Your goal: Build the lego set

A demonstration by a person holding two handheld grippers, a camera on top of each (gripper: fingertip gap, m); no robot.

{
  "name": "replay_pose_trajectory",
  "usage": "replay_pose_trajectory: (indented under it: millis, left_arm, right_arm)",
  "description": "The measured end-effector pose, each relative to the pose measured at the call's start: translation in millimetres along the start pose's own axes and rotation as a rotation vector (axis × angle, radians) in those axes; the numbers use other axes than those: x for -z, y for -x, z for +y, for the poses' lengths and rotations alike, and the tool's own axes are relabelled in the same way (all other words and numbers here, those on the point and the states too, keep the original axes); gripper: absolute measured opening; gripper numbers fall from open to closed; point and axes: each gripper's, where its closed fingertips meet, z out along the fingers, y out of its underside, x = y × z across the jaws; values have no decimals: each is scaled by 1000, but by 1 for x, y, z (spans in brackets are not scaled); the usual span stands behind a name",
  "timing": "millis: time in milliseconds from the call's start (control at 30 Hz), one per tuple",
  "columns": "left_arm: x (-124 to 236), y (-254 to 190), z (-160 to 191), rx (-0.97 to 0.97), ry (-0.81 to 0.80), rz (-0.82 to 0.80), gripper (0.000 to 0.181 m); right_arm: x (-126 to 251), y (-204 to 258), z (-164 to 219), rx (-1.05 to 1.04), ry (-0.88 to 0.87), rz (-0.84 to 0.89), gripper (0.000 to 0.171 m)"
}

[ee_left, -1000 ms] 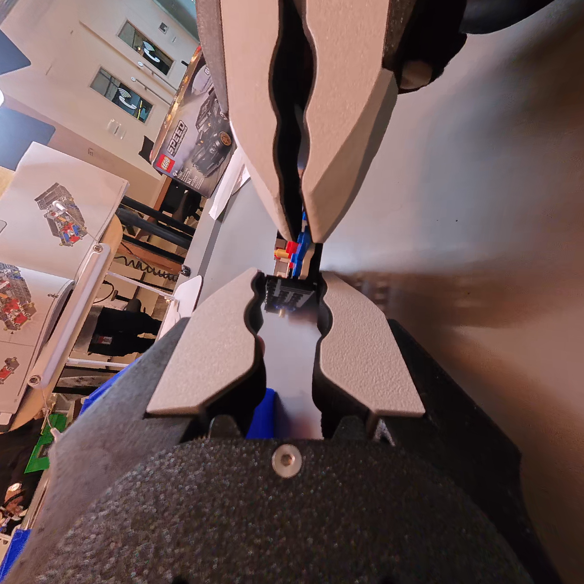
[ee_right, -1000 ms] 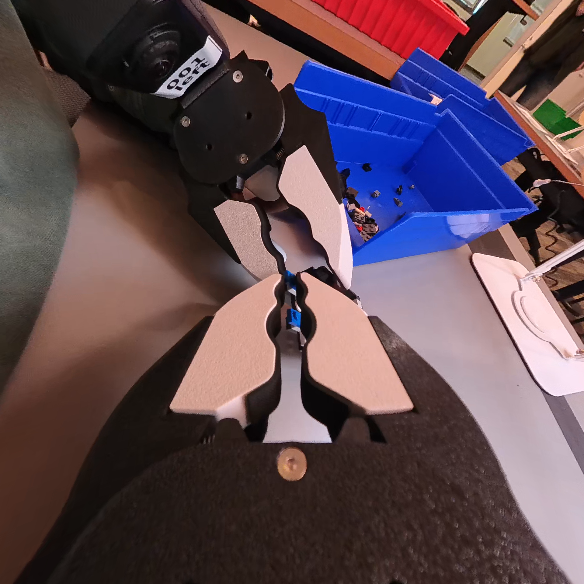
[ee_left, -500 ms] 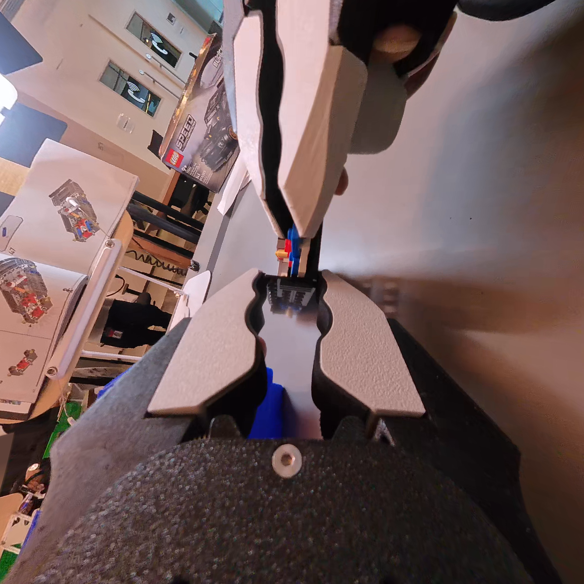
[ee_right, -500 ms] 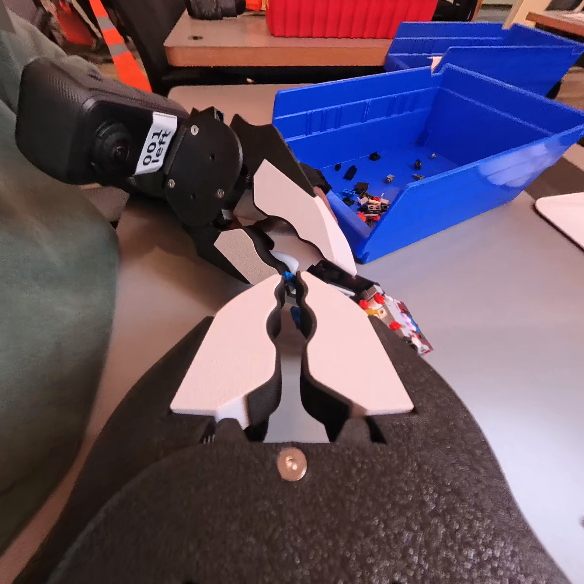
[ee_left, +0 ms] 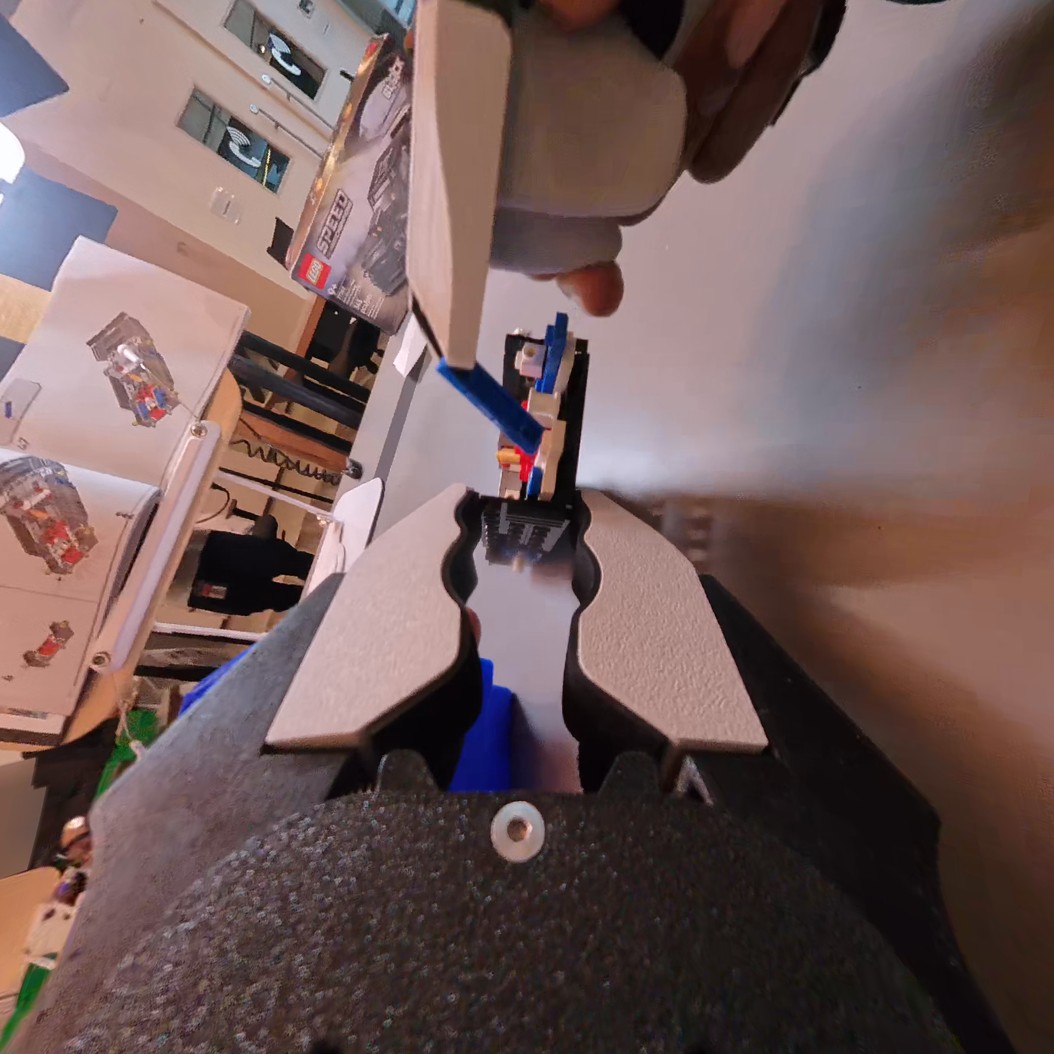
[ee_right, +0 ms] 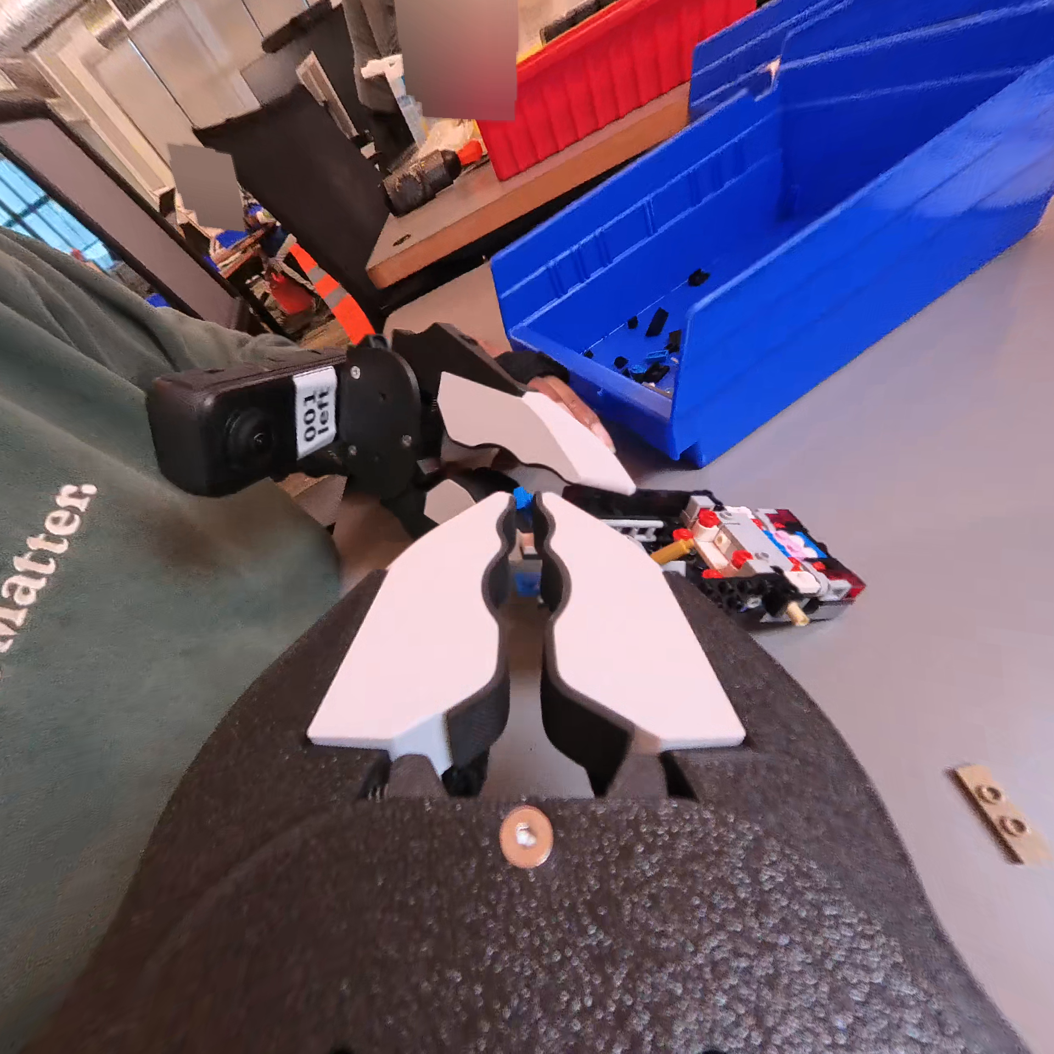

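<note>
Gripped across its black base by the left gripper (ee_left: 520, 502): a partly built lego model (ee_left: 542, 433), a black frame carrying white, grey, red and blue bricks. Jaws drawn in only as far as the width of that base, one pale fingertip on either side of it. In the right wrist view, lying low on the flat grey table (ee_right: 855, 684), long side towards the camera, a yellow pin sticking out of the near flank.

Pinched between the nearly closed tips of the right gripper (ee_right: 527, 502): a thin, flat blue plate (ee_left: 490, 408). Held at a slant, far end touching the side of the lego model around its middle, near end buried in the fingertips. Behind those jaws in the left wrist view, part of a person's hand (ee_left: 713, 85) wrapped around the handle.

Beyond the lego model in the right wrist view, just past it: an open blue plastic bin (ee_right: 827, 353) with a scatter of small dark and blue pieces on its floor. Farther behind the lego model, a red plastic bin (ee_right: 599, 68) on a wooden bench.

Well apart from the lego model, at the right: a small tan metal strip (ee_right: 992, 821) with two holes, flat on the table.

Past the lego model in the left wrist view: a dark cardboard set box (ee_left: 353, 188) and white instruction pages (ee_left: 85, 399) on a stand.
</note>
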Motion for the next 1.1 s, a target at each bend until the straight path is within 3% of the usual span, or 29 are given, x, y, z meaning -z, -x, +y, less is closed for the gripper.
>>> replay_pose_trajectory:
  millis: [200, 433, 700, 900, 1000, 1100]
  left_arm:
    - [-2, -4, 9, -59, 5, 9, 32]
    - [-14, -20, 30, -269, 85, 48, 34]
    - [-7, -15, 38, -383, 127, 108, 51]
    - [11, -17, 48, -230, 131, 234, 60]
    - [24, -20, 47, 4, 76, 329, 53]
    - [33, -6, 17, 318, -115, 348, 38]
  right_arm:
    - [20, -4, -27, 89, -150, 35, 5]
    - [23, -9, 13, 453, 140, 137, 6]
    - [16, -19, 42, 456, 277, 136, 6]
    - [11, -18, 48, 447, 289, 119, 6]
    - [8, -14, 40, 441, 228, 102, 6]
    - [3, 3, 28, 486, 121, 51, 6]
